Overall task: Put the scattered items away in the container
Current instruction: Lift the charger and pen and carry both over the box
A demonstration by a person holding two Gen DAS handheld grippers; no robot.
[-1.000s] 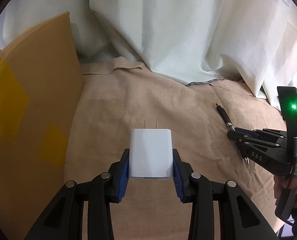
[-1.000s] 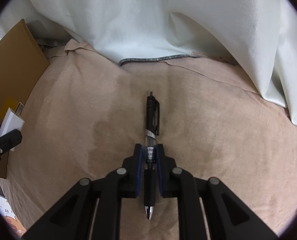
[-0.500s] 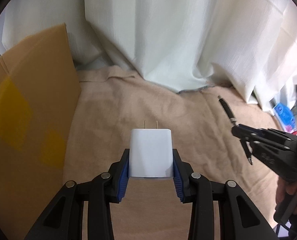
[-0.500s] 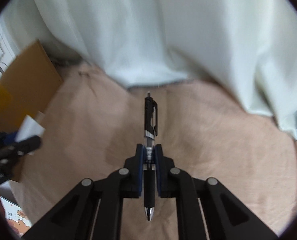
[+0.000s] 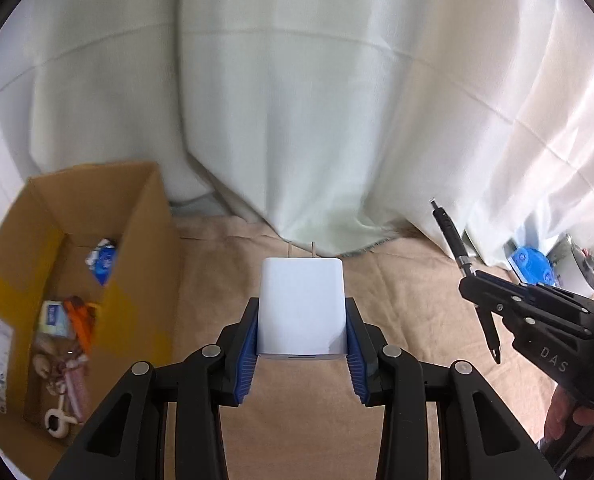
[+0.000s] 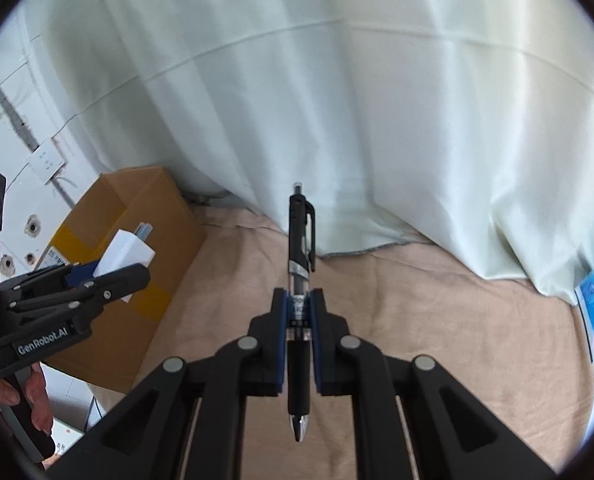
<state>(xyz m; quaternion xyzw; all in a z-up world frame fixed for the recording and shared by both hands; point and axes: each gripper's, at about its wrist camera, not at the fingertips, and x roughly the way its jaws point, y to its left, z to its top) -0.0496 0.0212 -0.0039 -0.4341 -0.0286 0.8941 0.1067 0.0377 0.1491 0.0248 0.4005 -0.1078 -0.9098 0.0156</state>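
A: Left wrist view: left gripper [image 5: 301,334] pinching the white charger [image 5: 301,308], aloft; open cardboard box [image 5: 141,240] at 9 o'clock, several small items already inside

B: Right wrist view: right gripper [image 6: 299,320] clamped on the black pen [image 6: 300,280], box at 10 o'clock. I'd judge both loads still need dropping in

Looks like a room in a home, set up for recording. White curtains [image 5: 297,120] hang from 10 to 2 o'clock, draping onto a worktop covered with a beige cloth [image 5: 225,264]. An open cardboard box [image 5: 145,240] of small household odds and ends sits at 9 o'clock. In the right wrist view, a white wall [image 6: 21,184] with a wall socket [image 6: 45,164] and drill holes shows at 9 o'clock.
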